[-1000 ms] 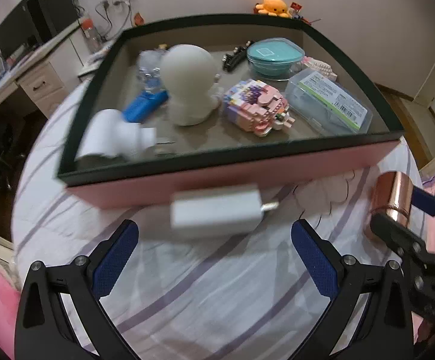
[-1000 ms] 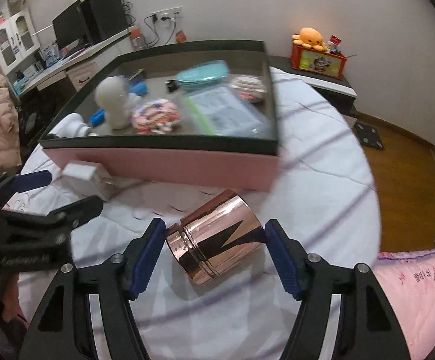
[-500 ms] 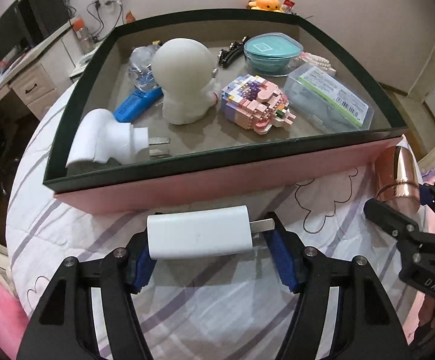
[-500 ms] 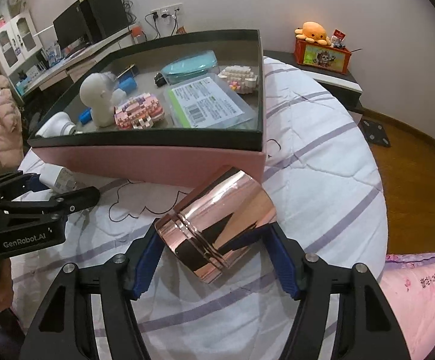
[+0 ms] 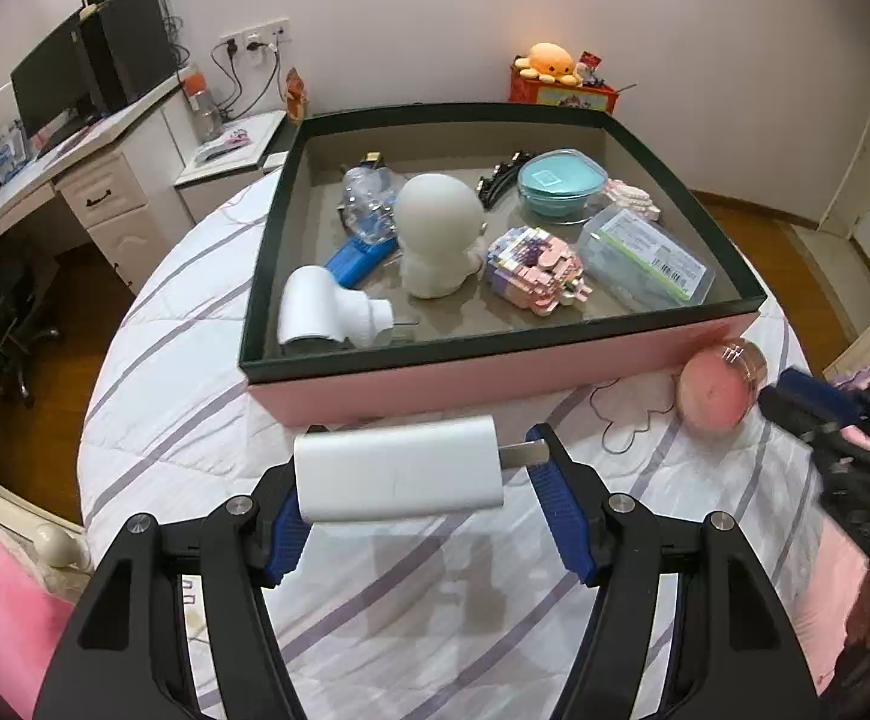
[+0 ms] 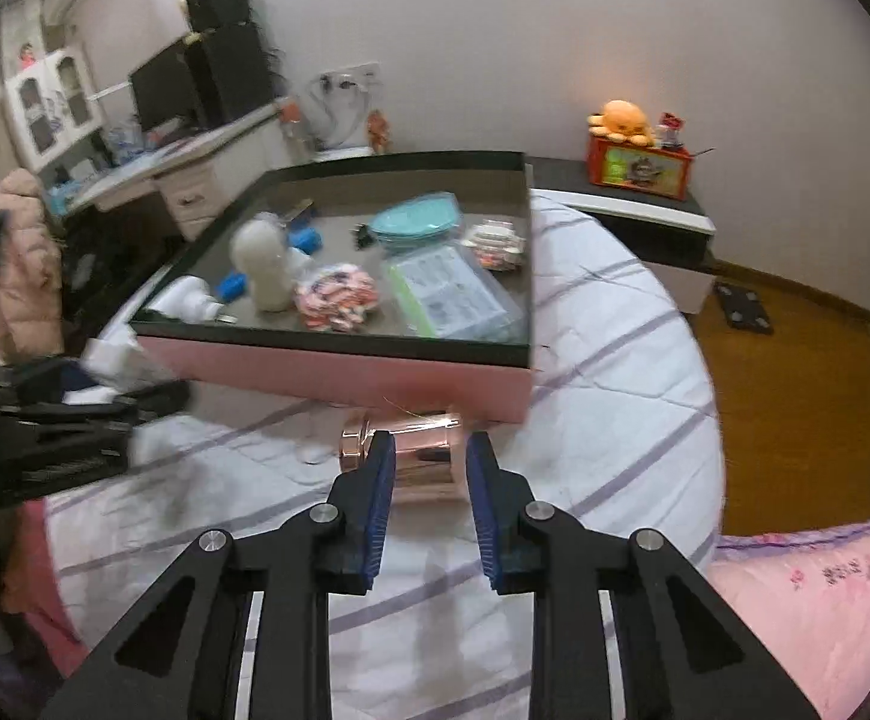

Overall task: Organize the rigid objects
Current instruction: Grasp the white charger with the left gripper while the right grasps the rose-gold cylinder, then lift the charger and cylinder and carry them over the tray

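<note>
My left gripper is shut on a white charger plug, held above the striped bedspread just in front of the pink box. My right gripper is shut on a rose-gold metal cup, held sideways near the box's front right corner. The cup also shows in the left wrist view, with its mouth turned toward me. The box holds several items: a white figurine, a pink brick model, a teal container, a clear case.
A round bed with a white, purple-striped cover carries the box. A desk with drawers stands at the left. A dark cabinet with an orange plush stands behind. Wooden floor lies to the right.
Both grippers closed on their objects and lifted them. The right gripper's jaws narrowed and the cup turned sideways. The left gripper rose with the charger.
</note>
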Demonstrator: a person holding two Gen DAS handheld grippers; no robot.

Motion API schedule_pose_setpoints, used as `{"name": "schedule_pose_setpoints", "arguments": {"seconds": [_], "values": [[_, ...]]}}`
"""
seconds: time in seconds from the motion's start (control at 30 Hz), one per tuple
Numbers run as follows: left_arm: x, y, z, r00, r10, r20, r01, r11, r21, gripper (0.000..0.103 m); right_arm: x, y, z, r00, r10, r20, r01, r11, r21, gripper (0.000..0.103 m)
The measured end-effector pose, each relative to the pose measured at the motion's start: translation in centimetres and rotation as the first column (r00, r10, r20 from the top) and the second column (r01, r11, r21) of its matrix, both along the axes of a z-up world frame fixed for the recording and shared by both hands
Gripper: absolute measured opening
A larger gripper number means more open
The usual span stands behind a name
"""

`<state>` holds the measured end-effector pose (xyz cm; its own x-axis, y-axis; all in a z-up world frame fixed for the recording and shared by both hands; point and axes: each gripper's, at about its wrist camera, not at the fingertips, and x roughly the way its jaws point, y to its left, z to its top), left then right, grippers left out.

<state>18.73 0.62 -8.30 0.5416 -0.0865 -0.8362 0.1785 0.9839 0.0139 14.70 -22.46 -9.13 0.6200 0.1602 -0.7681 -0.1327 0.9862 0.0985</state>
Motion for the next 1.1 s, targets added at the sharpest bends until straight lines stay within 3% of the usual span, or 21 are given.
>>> {"name": "schedule_pose_setpoints", "arguments": {"seconds": [0.07,0.2,0.27,0.33,0.43,0.5,0.57,0.8,1.1], "values": [[0.0,0.1,-0.5,1.000,0.000,-0.015,0.000,1.000,0.003,0.067,0.5,0.0,-1.5,0.998,-0.025,-0.054,0.023,0.999,-0.035,0.045],[0.7,0.6,-1.8,0.999,0.009,-0.046,-0.009,1.000,-0.008,0.067,1.7,-0.5,-3.8,0.992,-0.018,-0.122,0.025,0.998,0.058,0.056],[1.0,0.4,-2.3,0.999,0.007,-0.050,-0.007,1.000,-0.007,0.067,2.3,-0.3,-4.3,0.991,0.001,-0.137,0.010,0.997,0.080,0.074],[1.3,0.3,-2.6,0.999,0.004,-0.054,-0.004,1.000,-0.006,0.067,2.7,0.4,-4.4,0.992,0.029,-0.125,-0.019,0.997,0.081,0.078],[1.9,0.2,-3.3,0.997,0.003,-0.076,-0.003,1.000,-0.006,0.067,3.6,1.1,-4.1,0.995,0.043,-0.089,-0.033,0.993,0.111,0.078],[2.1,0.3,-3.6,0.996,0.002,-0.085,-0.003,1.000,-0.002,0.067,3.7,2.0,-3.9,0.995,0.069,-0.074,-0.060,0.991,0.116,0.067],[2.2,0.4,-3.6,0.996,0.006,-0.088,-0.006,1.000,-0.001,0.067,4.2,2.6,-4.4,0.993,0.076,-0.092,-0.067,0.993,0.096,0.065],[1.6,0.7,-2.7,0.998,0.016,-0.063,-0.016,1.000,-0.003,0.067,3.0,1.5,-3.7,0.995,0.060,-0.084,-0.049,0.990,0.130,0.064],[-1.6,1.2,1.9,0.998,0.018,0.054,-0.016,1.000,-0.027,0.067,-1.5,0.0,2.8,0.996,0.004,0.086,-0.015,0.992,0.123,0.064]]}}
